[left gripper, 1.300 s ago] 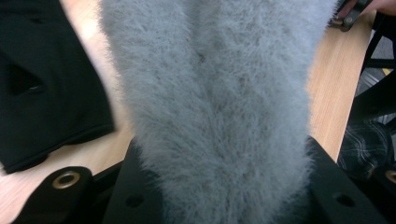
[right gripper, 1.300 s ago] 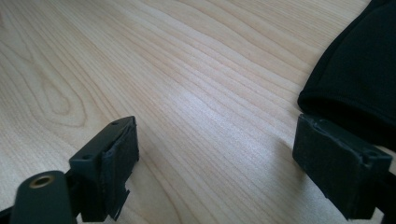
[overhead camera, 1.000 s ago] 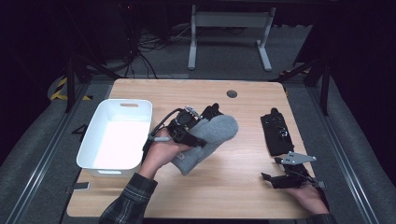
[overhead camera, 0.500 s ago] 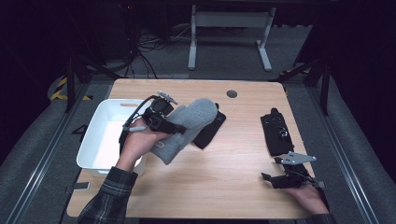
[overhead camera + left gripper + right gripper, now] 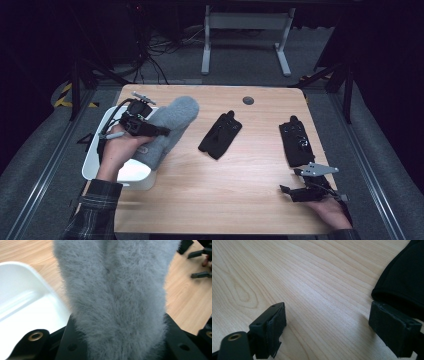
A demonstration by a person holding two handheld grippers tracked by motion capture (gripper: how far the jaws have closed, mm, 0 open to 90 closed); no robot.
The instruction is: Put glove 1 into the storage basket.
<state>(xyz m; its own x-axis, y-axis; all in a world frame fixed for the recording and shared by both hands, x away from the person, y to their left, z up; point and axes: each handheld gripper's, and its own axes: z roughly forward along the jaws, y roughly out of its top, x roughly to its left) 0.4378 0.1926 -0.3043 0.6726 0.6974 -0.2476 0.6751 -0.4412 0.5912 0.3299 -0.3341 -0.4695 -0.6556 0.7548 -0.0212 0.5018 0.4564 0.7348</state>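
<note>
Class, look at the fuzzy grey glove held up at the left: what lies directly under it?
Under the grey glove, clamped in the left tool, sit the white bin and its near corner. The glove hides part of the bin's floor, so anything there cannot be seen.

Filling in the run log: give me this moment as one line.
left tool: shut on grey fuzzy sock, above white bin | right tool: open, idle near black glove

Fuzzy grey sock point(image 5: 167, 127), bunched, clamped in left hand-held gripper point(image 5: 150, 131), apparently raised above white bin's point(image 5: 95, 155) right edge.
</note>
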